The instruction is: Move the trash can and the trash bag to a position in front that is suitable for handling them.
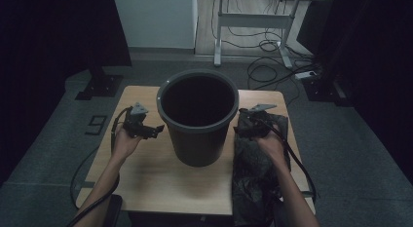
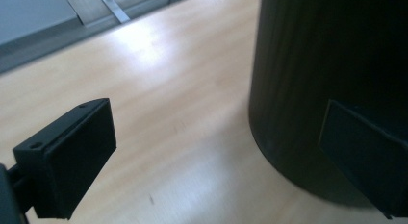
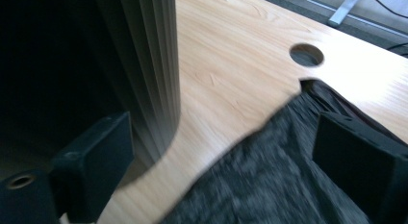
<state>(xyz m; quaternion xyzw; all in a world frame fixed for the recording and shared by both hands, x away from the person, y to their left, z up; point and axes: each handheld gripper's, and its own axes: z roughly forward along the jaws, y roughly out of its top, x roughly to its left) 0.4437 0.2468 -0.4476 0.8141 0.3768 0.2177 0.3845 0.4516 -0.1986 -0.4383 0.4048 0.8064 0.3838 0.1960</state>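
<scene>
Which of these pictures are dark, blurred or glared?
High view: dim overall, and the inside of the bin is black with no detail. Left gripper view: a bright glare patch on the table, otherwise fairly sharp. Right gripper view: the bin wall and the dark bag are smeared by blur.

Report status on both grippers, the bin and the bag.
Left gripper open, empty, beside the bin. Right gripper open over the dark bag, not clamped. Bin upright mid-table, bag flat to its right. Nothing in the way.
</scene>
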